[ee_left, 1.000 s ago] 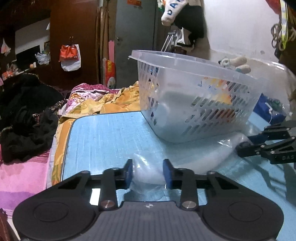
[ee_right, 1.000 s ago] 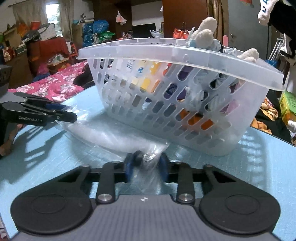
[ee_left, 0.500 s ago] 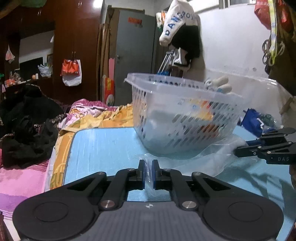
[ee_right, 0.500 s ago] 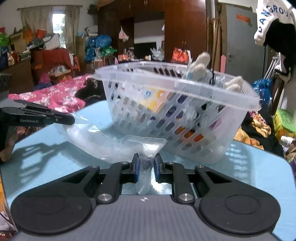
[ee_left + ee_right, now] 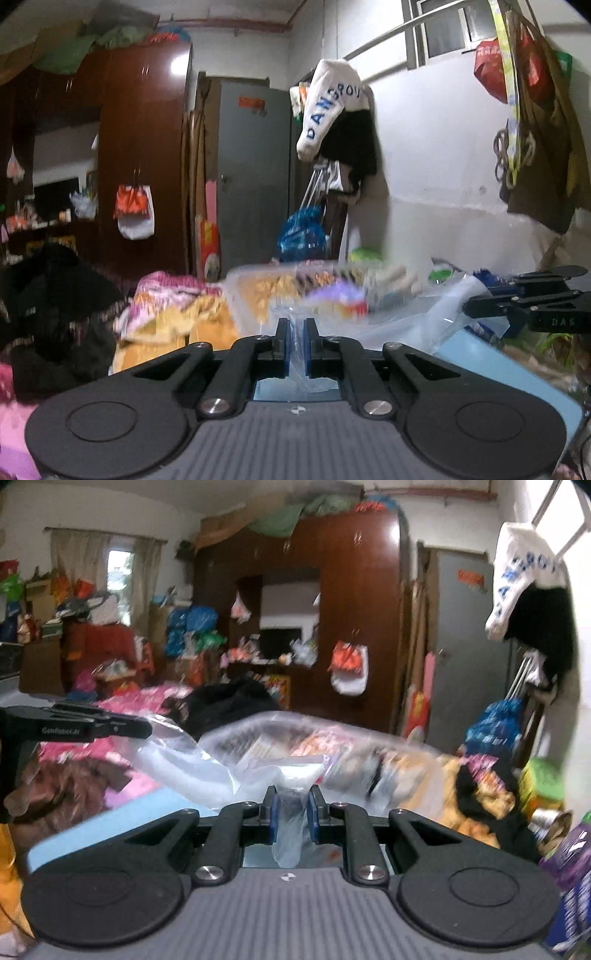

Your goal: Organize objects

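A clear plastic bag (image 5: 413,317) hangs stretched between both grippers, above the blue table (image 5: 491,362). My left gripper (image 5: 295,334) is shut on one edge of the bag. My right gripper (image 5: 291,808) is shut on a bunched fold of the same bag (image 5: 207,771). Each wrist view shows the other gripper off to the side, the right gripper (image 5: 476,306) in the left view and the left gripper (image 5: 142,731) in the right. Behind the bag stands the white slotted basket (image 5: 251,295), blurred and full of mixed items; it also appears as the basket (image 5: 332,738) in the right wrist view.
A bed with pink and yellow bedding (image 5: 166,306) and dark clothes (image 5: 55,306) lies beyond the table's far edge. A brown wardrobe (image 5: 354,609), a grey door (image 5: 251,177) and hanging clothes (image 5: 340,122) line the walls. Bags and bottles (image 5: 546,794) crowd the right side.
Both grippers closed on the clear bag and rose with it off the table. The basket now sits lower in both views, seen from above its rim.
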A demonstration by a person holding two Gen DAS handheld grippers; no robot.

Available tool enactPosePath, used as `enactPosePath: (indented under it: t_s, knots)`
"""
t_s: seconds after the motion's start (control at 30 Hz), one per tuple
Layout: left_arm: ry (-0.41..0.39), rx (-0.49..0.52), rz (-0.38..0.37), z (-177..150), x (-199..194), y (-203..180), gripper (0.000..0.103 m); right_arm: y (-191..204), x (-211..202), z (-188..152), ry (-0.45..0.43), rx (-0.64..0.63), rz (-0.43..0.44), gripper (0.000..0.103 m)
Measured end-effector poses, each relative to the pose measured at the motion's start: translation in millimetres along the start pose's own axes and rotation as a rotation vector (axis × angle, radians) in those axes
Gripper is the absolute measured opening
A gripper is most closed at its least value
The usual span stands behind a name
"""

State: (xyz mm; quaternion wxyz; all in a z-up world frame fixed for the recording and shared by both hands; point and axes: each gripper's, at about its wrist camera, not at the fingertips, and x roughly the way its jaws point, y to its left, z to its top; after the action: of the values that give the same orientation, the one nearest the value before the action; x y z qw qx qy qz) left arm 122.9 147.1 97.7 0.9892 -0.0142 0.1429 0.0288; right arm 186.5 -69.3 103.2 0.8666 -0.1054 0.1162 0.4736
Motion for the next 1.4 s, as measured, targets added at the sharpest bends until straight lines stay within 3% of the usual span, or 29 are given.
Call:
enactPosePath:
  t_s: [0.2, 0.4, 0.5, 0.57, 0.6, 0.63, 0.67, 0.7, 0.73, 0.87, 0.97, 1.07, 1.17, 1.27, 1.4]
  knots:
    - [0.008, -0.019, 0.014, 50, 60, 3, 0.01, -37, 48, 47, -0.004, 0.02, -0.066, 0.018]
    - [0.082, -0.075, 0.04, 43, 119, 17, 0.01, -55, 103, 49, 0.066, 0.028, -0.095, 0.018]
    - [0.095, -0.123, 0.05, 35, 130, 24, 0.012, -60, 117, 44, 0.103, 0.041, -0.096, 0.019]
    - [0.114, -0.138, 0.06, 30, 137, 26, 0.022, -59, 118, 40, 0.13, 0.048, -0.107, 0.03]
    - [0.13, -0.117, 0.075, 28, 139, 24, 0.035, -58, 111, 36, 0.118, 0.042, -0.121, 0.042]
    - [0.128, -0.09, 0.096, 27, 136, 22, 0.051, -57, 105, 35, 0.101, 0.037, -0.134, 0.059]
    - [0.112, -0.066, 0.117, 26, 132, 18, 0.057, -58, 97, 33, 0.08, 0.044, -0.146, 0.069]
    - [0.082, -0.047, 0.128, 27, 125, 14, 0.066, -60, 87, 32, 0.051, 0.057, -0.16, 0.09]
    - [0.049, -0.041, 0.123, 28, 115, 12, 0.071, -60, 77, 31, 0.017, 0.065, -0.176, 0.103]
    - [-0.09, -0.016, 0.08, 29, 69, -7, 0.091, -59, 42, 19, -0.049, 0.067, -0.135, 0.103]
    - [-0.158, 0.004, 0.104, 23, 41, -25, 0.103, -57, 30, 7, -0.016, 0.086, -0.109, 0.103]
    - [-0.098, -0.03, 0.058, 15, 33, -31, 0.103, -57, 26, -1, 0.044, 0.142, -0.116, 0.103]
    - [-0.046, -0.031, 0.04, 3, 26, -35, 0.103, -54, 18, -6, 0.027, 0.206, -0.191, 0.103]
    - [-0.01, -0.017, 0.091, -4, 12, -37, 0.103, -41, 1, -12, -0.011, 0.201, -0.221, 0.103]
    - [-0.018, -0.02, 0.141, -7, -28, -38, 0.103, -35, -22, -10, 0.084, 0.267, -0.149, 0.103]
